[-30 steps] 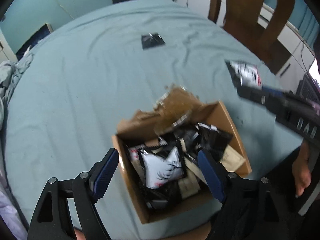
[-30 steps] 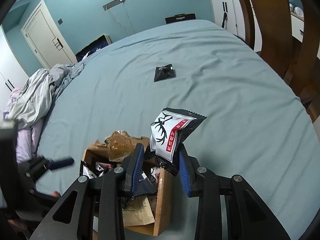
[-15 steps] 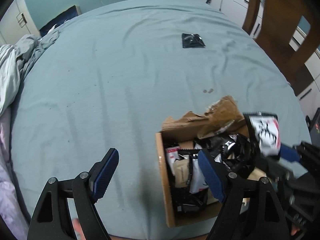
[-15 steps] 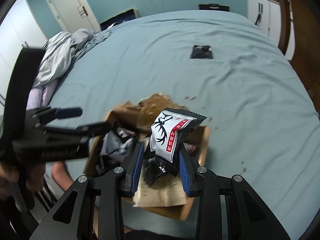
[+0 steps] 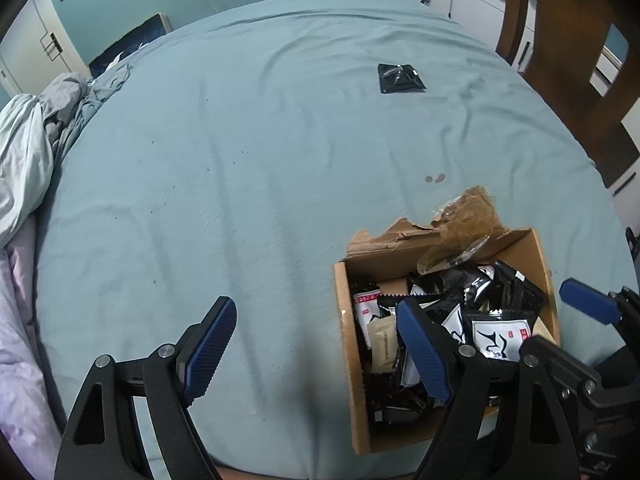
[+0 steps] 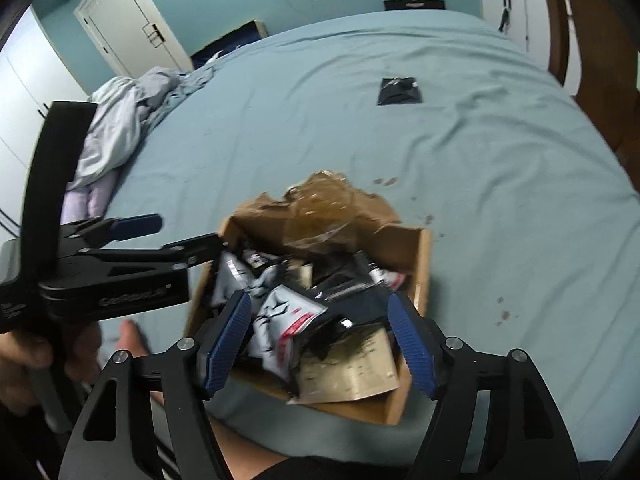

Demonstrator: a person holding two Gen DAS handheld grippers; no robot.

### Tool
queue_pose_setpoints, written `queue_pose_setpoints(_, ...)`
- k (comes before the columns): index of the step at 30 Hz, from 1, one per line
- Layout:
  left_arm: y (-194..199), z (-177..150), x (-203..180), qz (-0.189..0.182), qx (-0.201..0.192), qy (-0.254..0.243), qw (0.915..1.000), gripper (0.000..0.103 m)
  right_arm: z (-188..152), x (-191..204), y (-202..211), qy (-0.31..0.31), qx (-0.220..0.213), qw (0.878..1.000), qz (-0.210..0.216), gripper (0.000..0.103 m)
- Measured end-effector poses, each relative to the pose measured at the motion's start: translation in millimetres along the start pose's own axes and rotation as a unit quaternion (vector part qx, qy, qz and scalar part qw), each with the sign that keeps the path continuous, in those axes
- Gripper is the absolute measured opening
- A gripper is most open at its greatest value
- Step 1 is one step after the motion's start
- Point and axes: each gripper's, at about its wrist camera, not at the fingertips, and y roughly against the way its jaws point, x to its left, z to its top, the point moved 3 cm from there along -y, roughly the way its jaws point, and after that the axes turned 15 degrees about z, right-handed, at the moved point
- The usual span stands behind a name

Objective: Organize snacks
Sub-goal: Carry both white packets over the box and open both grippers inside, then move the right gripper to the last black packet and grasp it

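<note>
A torn cardboard box (image 5: 344,320) (image 6: 420,256) full of black and white snack packets stands near the front edge of the blue-covered table. A white antler-print packet (image 6: 284,312) lies on top of the pile, below my right gripper (image 6: 324,340), which is open and empty over the box. My left gripper (image 5: 316,344) is open and empty, its right finger over the box's left side. It also shows in the right wrist view (image 6: 144,236). One black packet (image 5: 400,78) (image 6: 400,90) lies alone at the far side of the table.
A wooden chair (image 5: 560,48) stands at the table's far right. Crumpled grey and lilac cloth (image 5: 28,152) lies at the left edge. Small dark spots (image 5: 434,179) mark the cloth beyond the box. A bare foot (image 6: 132,336) shows below the table.
My right gripper opened and the antler-print packet dropped into the box. My left gripper swung left, so the box now sits at its right.
</note>
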Motion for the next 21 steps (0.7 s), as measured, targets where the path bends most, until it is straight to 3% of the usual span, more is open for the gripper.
queue_pose_setpoints(6,0,2,6,0.014,-0.001,0.008,0.9999,0.084,0,0,0,0.001,-0.002,0.999,-0.042,0.070)
queue_pose_setpoints(15,12,9,9,0.021,-0.032,0.012,0.9992,0.084,11,-5,-11,-0.015,-0.003,0.998,-0.059,0.070)
queue_pose_setpoints(21,18,12,5,0.006,-0.041,0.004,0.9991,0.085,25,-9,-20,-0.006,0.001,0.998,-0.069,0.070)
